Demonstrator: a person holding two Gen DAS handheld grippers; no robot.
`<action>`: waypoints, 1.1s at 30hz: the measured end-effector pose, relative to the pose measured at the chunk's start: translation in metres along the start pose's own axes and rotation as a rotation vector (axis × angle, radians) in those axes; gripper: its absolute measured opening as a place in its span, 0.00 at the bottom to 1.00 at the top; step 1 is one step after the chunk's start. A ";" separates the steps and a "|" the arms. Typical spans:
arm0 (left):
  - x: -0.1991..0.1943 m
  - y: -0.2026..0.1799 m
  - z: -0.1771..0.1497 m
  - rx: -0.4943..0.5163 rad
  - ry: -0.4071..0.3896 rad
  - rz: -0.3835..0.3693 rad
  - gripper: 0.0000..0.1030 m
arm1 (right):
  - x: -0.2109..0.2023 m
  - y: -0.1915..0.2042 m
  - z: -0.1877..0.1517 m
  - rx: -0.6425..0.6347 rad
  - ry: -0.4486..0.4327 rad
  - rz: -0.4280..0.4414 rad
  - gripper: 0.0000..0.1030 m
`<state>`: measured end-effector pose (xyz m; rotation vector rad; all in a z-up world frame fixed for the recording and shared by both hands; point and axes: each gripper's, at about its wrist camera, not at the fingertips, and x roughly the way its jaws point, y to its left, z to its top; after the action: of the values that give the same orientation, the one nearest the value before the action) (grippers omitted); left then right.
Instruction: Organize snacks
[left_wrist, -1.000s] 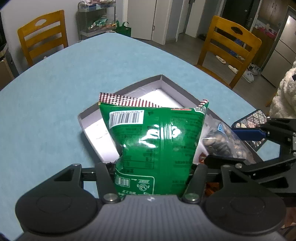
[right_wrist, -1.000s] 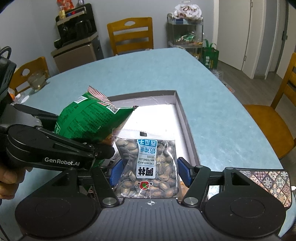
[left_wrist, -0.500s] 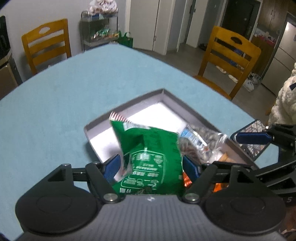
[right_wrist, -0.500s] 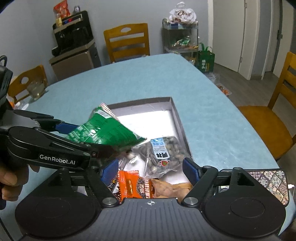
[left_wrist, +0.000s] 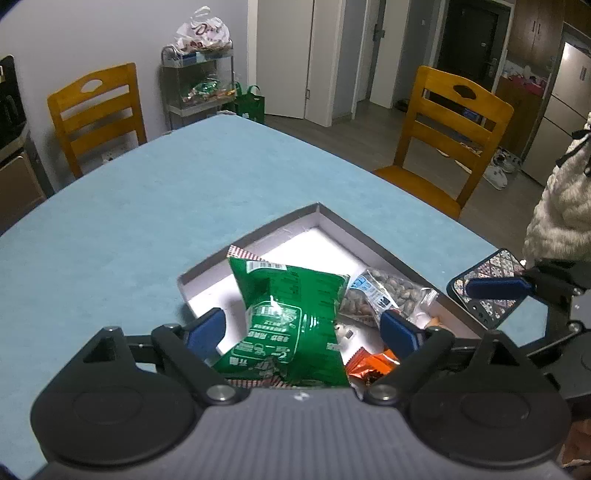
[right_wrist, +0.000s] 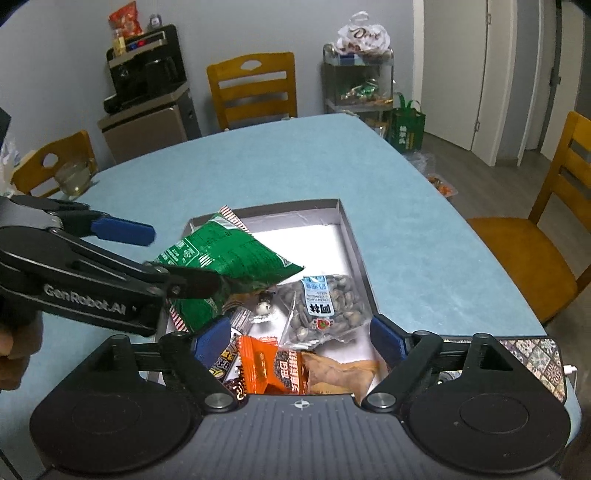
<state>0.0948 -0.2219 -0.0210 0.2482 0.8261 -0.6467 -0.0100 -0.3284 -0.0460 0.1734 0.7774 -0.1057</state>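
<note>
A shallow grey box (left_wrist: 334, 218) (right_wrist: 352, 236) with a white floor lies on the blue table. A green snack bag (left_wrist: 291, 317) (right_wrist: 229, 254) lies in it, free between the fingers of my open left gripper (left_wrist: 301, 332) (right_wrist: 147, 254). A clear bag of watermelon seeds (right_wrist: 325, 306) (left_wrist: 384, 295) lies in the box ahead of my open right gripper (right_wrist: 299, 338), whose blue finger (left_wrist: 495, 288) shows in the left wrist view. An orange packet (right_wrist: 269, 369) (left_wrist: 373, 365) and a tan packet (right_wrist: 340, 373) lie at the box's near end.
A phone in a patterned case (left_wrist: 487, 288) (right_wrist: 539, 358) lies on the table right of the box. Wooden chairs (left_wrist: 450, 136) (right_wrist: 255, 88) stand around the table. A glass cup (right_wrist: 74, 177) sits at the far left edge. A person's fleece sleeve (left_wrist: 561, 210) is at right.
Both grippers opened and pulled back. The green bag dropped from my left gripper into the box, and the seed bag dropped from my right gripper beside it.
</note>
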 end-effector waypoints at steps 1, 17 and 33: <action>-0.005 0.000 0.000 0.000 -0.010 0.005 0.90 | -0.001 -0.001 -0.001 0.002 0.000 0.001 0.81; -0.052 0.013 -0.005 -0.055 -0.055 0.029 0.95 | -0.022 0.002 -0.006 0.014 -0.021 -0.012 0.85; -0.064 0.008 -0.011 -0.043 -0.055 0.006 0.96 | -0.027 0.008 -0.010 0.012 -0.015 -0.024 0.87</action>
<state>0.0611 -0.1832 0.0194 0.1933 0.7856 -0.6265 -0.0347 -0.3178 -0.0336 0.1740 0.7638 -0.1346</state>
